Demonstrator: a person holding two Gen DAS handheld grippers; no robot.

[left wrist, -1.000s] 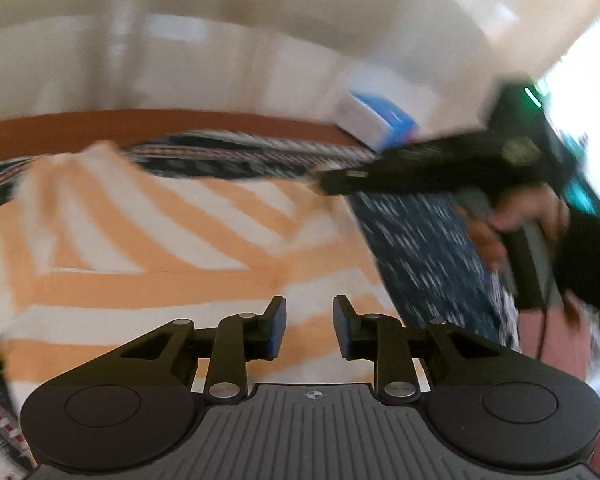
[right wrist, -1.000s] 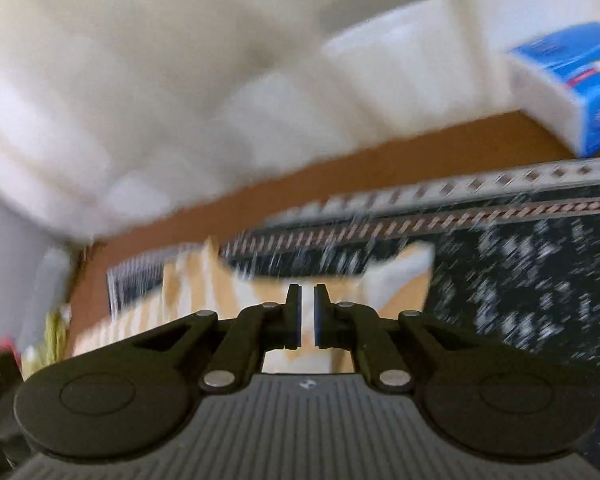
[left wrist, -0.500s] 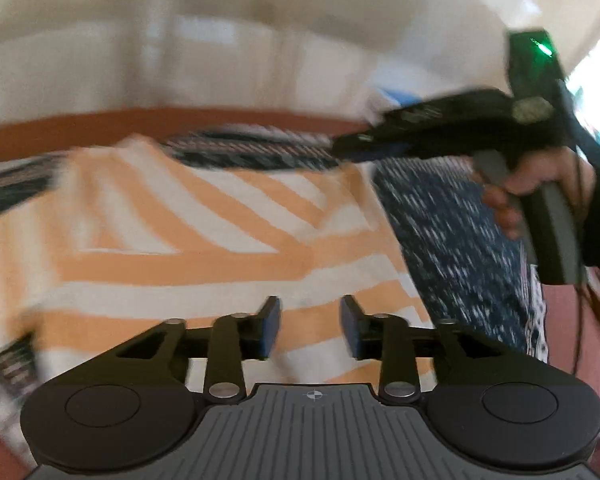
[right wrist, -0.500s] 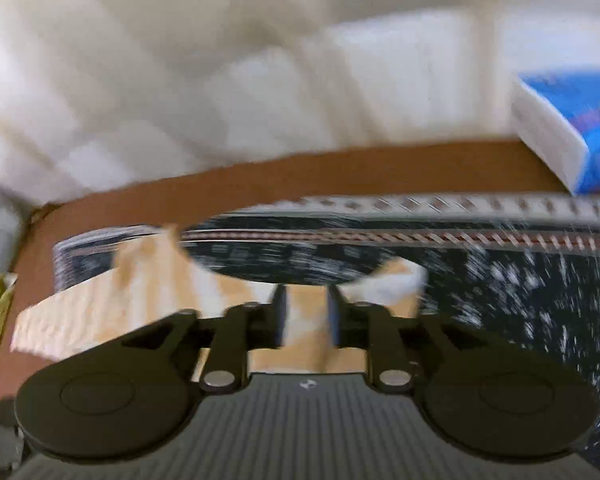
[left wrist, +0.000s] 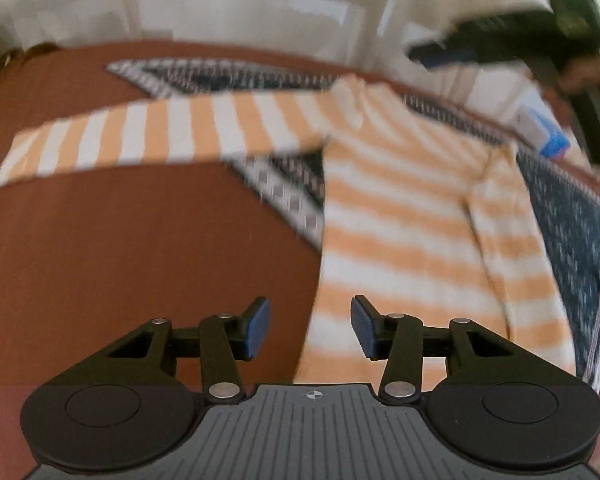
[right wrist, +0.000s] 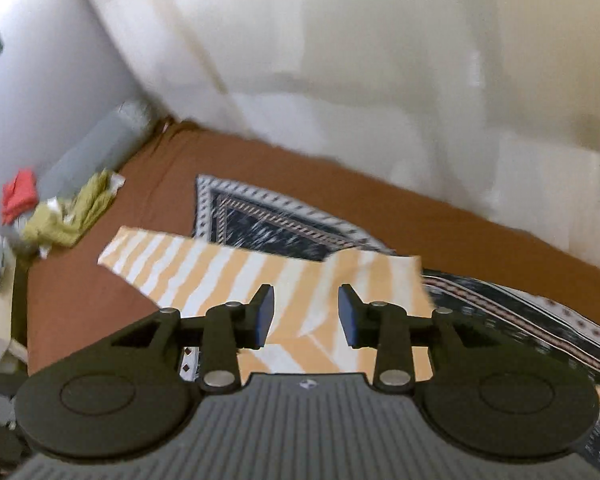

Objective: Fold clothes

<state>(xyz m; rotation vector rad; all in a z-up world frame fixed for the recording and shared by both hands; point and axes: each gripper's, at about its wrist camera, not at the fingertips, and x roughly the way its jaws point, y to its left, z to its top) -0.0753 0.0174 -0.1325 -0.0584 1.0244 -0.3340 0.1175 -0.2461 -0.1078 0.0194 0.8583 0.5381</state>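
Both hand-held grippers have drawn back and opened since earlier. The striped sweater (left wrist: 400, 216) lies flat on the bed (left wrist: 120, 248), one sleeve outstretched, ahead of the empty left hand-held gripper (left wrist: 310, 330). Only the right hand-held gripper (right wrist: 305, 316) view shows crumpled clothes (right wrist: 72, 216) at the bed's far-left edge.

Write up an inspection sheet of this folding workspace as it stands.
Surface: brown bed sheet, with a dark navy patterned cloth spread over part of it.
Job's things: orange-and-white striped long-sleeved top lying on the cloth, one sleeve stretched out sideways, the other folded along the body.
Clutter: blue-and-white tissue pack; crumpled olive-green garment and red item by the wall.
Grippers: left gripper open, empty; right gripper open, empty, above the top.
Cables: nothing seen.
Surroundings: white wall.
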